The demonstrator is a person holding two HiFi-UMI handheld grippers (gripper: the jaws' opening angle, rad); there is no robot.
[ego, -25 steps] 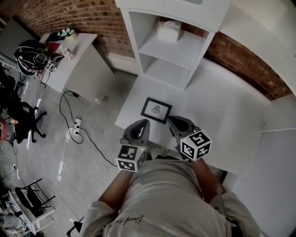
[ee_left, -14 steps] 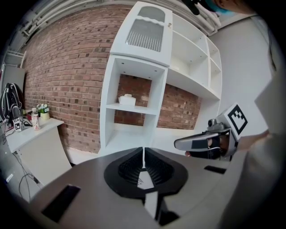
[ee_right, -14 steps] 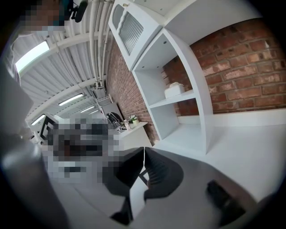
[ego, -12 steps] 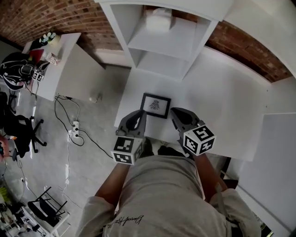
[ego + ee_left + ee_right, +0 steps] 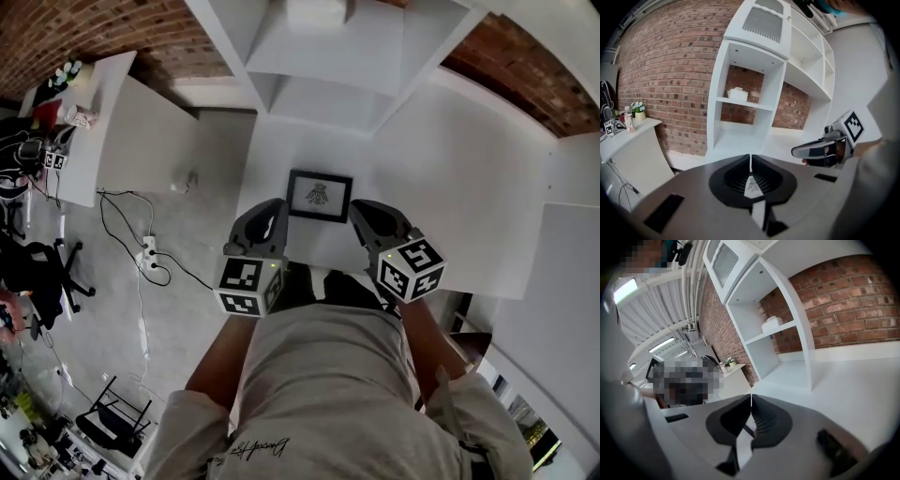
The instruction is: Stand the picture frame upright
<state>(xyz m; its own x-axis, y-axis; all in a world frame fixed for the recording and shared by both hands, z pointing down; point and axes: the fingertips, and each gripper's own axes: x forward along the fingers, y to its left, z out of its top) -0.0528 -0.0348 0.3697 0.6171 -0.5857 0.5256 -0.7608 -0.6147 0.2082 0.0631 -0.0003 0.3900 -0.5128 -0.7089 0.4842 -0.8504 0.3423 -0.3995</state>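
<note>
Frame is lying flat on the table between my left gripper and right gripper, both hovering pinched closed and empty; I'm just approaching, and reckon I'm needing to open up and tip an edge next

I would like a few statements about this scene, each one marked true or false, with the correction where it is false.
1. The picture frame lies flat on the white table. True.
2. A white box sits in the shelf unit. True.
3. The left gripper is clamped on the frame. False: its jaws are shut with nothing between them.
4. The right gripper has its jaws shut. True.
5. The frame stands inside the shelf unit. False: it lies on the table in front of it.
</note>
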